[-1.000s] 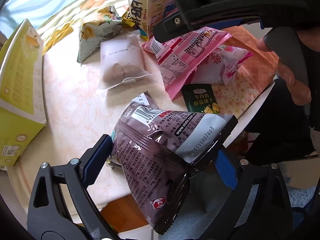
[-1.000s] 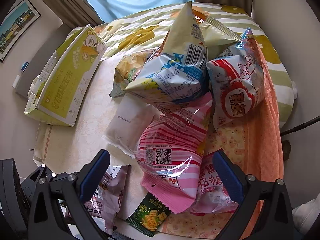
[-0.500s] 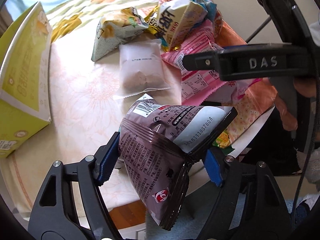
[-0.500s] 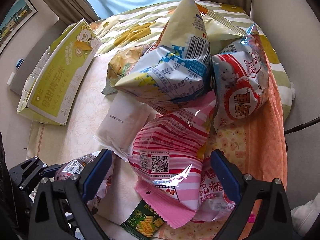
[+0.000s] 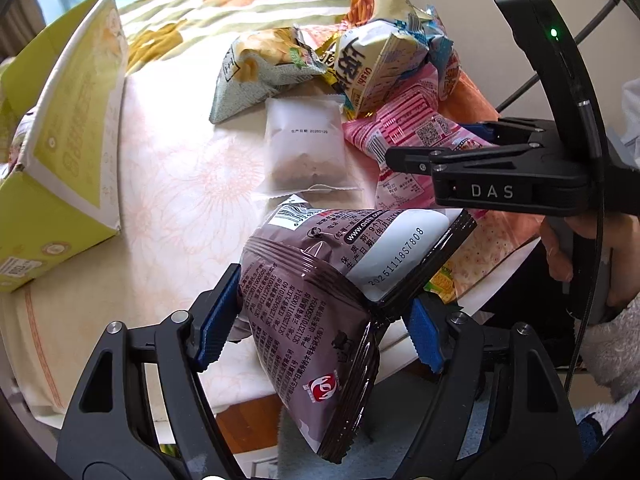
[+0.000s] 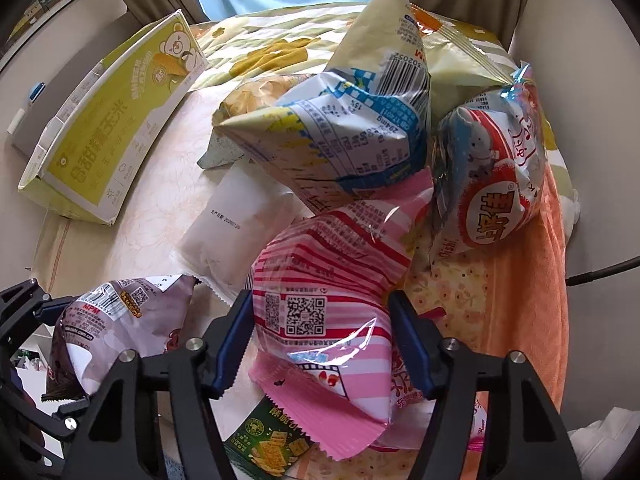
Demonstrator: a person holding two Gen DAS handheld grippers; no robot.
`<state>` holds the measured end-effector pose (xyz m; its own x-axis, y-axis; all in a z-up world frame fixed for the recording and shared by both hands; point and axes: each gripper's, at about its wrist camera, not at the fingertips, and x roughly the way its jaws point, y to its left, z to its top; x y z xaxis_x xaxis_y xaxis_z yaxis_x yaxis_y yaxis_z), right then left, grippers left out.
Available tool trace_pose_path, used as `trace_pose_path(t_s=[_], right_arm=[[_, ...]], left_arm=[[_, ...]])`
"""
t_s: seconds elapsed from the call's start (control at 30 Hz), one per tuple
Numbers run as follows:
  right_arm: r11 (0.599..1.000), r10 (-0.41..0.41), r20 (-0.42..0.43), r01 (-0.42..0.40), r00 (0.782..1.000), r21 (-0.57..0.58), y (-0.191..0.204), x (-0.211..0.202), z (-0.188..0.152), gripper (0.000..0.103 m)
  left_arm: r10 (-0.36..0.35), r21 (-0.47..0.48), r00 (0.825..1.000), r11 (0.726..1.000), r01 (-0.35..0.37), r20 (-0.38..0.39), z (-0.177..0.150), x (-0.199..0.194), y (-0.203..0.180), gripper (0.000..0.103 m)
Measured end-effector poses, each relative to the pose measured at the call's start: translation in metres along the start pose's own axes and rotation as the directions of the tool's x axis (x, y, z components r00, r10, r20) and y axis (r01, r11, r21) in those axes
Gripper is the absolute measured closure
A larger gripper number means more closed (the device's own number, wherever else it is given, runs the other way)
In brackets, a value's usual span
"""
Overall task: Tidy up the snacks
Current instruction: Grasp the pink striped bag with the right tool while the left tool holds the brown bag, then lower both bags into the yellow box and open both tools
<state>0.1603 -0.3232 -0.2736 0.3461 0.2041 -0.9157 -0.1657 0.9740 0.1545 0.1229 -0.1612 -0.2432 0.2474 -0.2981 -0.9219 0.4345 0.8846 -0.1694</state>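
My left gripper (image 5: 320, 320) is shut on a brown snack bag (image 5: 320, 304) and holds it above the table's near edge; the bag also shows in the right wrist view (image 6: 116, 324). My right gripper (image 6: 320, 340) has closed around a pink striped snack bag (image 6: 324, 280) that lies on the pile, its blue pads touching both sides. The right gripper shows from the side in the left wrist view (image 5: 496, 176). Behind lie a white pouch (image 6: 236, 220), a blue-yellow chip bag (image 6: 340, 132) and a red-white bag (image 6: 492, 184).
An open yellow-green cardboard box (image 6: 108, 128) lies on its side at the left of the table (image 5: 168, 184). A green cracker packet (image 6: 272, 444) lies under the pink bag. A pale green chip bag (image 5: 256, 68) sits at the back. An orange cloth (image 6: 528, 300) covers the right side.
My right gripper moved forward and closed from wide open onto the pink striped bag. My left gripper, still holding the brown bag, has lifted and drawn back a little.
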Motion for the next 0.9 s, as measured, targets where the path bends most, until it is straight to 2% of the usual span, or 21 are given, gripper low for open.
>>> trace_pose_path(t_s=[0.27,0.5,0.7,0.9], right_arm=[[1.0,0.029,0.033,-0.029,0.999,0.005,0.003,-0.023,-0.012,0.045],[0.999,0.054,0.07,-0.053,0.996,-0.008,0.005,-0.061,-0.021,0.045],[0.996,0.081,0.126,-0.074,0.989,-0.057,0.013,-0.098,-0.016,0.045],[0.987,0.129,0.198,-0.106,0.972,-0.123,0.029,-0.13,0.001,0.045]], left_arm=[[0.024,-0.029,0.999,0.999,-0.023,0.043,0.0,-0.02,0.001,0.031],[0.057,-0.068,0.991,0.996,-0.049,0.117,0.0,-0.051,-0.002,0.031],[0.086,-0.13,0.974,0.99,-0.06,0.208,0.004,-0.09,0.0,0.031],[0.137,-0.209,0.945,0.975,-0.076,0.298,0.009,-0.133,0.016,0.031]])
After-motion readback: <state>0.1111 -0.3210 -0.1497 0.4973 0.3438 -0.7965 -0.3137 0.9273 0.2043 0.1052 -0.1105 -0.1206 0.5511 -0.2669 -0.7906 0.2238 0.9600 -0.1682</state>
